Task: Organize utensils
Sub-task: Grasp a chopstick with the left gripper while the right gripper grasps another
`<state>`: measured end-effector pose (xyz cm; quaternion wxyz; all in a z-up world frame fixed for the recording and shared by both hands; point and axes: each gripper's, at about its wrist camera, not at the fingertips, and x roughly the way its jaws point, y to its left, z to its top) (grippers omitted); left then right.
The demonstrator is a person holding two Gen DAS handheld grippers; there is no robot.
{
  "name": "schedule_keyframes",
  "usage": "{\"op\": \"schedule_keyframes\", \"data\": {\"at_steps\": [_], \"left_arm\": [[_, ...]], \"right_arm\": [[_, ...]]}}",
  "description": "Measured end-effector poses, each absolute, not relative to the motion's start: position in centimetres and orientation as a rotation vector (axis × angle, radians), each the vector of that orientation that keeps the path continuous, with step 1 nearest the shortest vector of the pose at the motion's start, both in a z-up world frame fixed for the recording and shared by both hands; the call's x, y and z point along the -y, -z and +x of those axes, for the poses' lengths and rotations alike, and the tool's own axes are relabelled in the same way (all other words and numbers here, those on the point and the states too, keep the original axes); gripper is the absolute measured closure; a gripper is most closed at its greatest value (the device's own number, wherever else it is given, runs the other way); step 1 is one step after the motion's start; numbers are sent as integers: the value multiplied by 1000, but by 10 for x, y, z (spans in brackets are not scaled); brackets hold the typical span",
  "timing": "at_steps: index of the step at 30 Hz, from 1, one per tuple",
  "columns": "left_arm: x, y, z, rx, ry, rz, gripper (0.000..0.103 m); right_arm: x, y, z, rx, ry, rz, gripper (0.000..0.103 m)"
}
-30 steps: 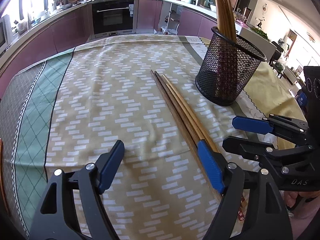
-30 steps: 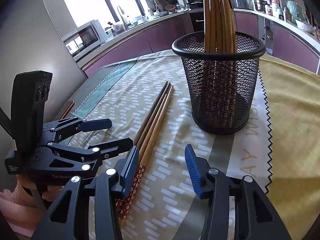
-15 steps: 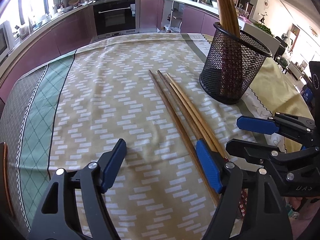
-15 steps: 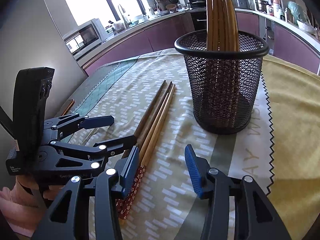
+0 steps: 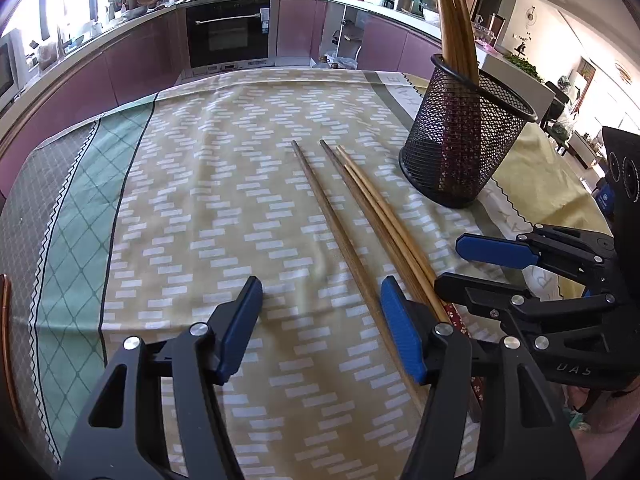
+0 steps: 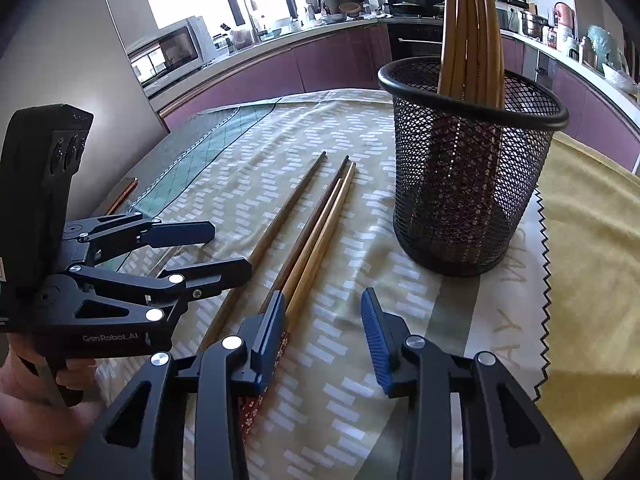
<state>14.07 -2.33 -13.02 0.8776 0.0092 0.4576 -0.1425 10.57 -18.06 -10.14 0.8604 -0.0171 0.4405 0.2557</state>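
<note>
Four chopsticks lie on the patterned tablecloth (image 5: 200,200). One dark chopstick (image 5: 328,208) lies apart, running just inside the right finger of my left gripper (image 5: 320,332). That gripper's jaws are closing, and its pads press on nothing. The other three chopsticks (image 6: 316,232) lie together and pass under the left finger of my right gripper (image 6: 324,334). Its jaws are also closing, with only cloth between the pads. A black mesh holder (image 6: 468,184) stands upright beyond the chopsticks on the right, with several chopsticks in it. Each gripper also shows in the other's view: the right gripper (image 5: 480,268) and the left gripper (image 6: 230,250).
A yellow cloth (image 6: 592,240) covers the table to the right of the holder. A thin copper-edged object (image 6: 124,196) lies by the table's left edge. Purple kitchen cabinets with an oven (image 5: 228,32) curve behind the table. A hand (image 6: 24,400) grips the left tool.
One dark chopstick has slid left, away from the other three. The jaws of both grippers have narrowed. Both views have shifted slightly.
</note>
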Motion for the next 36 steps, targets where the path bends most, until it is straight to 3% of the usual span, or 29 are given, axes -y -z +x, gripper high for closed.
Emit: {"op": "schedule_keyframes", "data": {"at_steps": [20, 36], "left_arm": [[24, 128, 140, -953, 311, 21, 48], [40, 129, 163, -969, 322, 43, 69]], "right_arm": [[172, 102, 111, -927, -492, -87, 73], [164, 103, 133, -927, -472, -89, 84]]}}
